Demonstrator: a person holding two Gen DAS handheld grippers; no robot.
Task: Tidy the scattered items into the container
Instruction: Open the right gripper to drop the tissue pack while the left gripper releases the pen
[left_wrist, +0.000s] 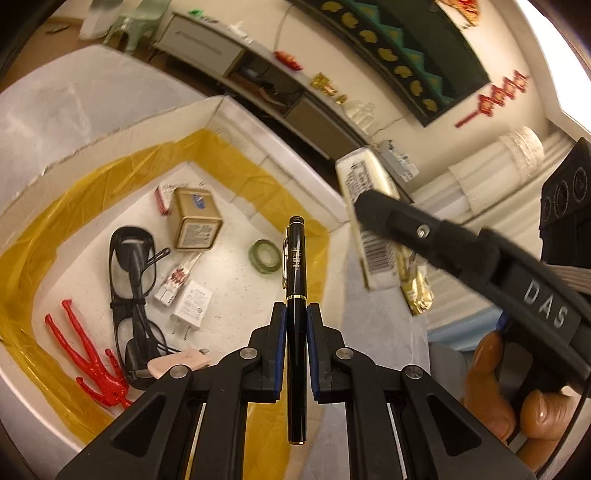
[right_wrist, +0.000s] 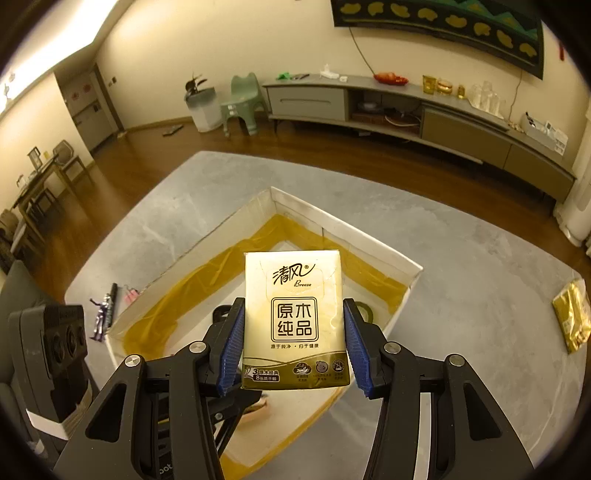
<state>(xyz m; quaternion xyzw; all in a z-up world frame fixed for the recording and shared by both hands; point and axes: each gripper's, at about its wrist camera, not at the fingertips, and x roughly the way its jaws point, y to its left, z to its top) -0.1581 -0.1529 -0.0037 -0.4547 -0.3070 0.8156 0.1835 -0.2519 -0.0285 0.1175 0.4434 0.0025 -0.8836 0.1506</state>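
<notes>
My left gripper (left_wrist: 296, 314) is shut on a black pen (left_wrist: 296, 266) with gold trim, held lengthwise above the near right side of a white box (left_wrist: 147, 122) lined with yellow tape. In the box lie a gold tin (left_wrist: 195, 221), dark glasses (left_wrist: 135, 295), a green tape roll (left_wrist: 264, 256), a white charger (left_wrist: 190, 306) and a red figure (left_wrist: 88, 358). My right gripper (right_wrist: 293, 306) is shut on a pale tissue pack (right_wrist: 295, 317), held upright above the box (right_wrist: 347, 225). In the left wrist view the tissue pack (left_wrist: 365, 195) hangs just right of the box's far corner.
A gold packet (right_wrist: 572, 317) lies on the grey mat (right_wrist: 461, 258) right of the box. A purple figure (right_wrist: 101, 317) and small items lie on the mat left of it. A low cabinet (right_wrist: 406, 110) lines the far wall. A hand (left_wrist: 495, 391) grips the right tool.
</notes>
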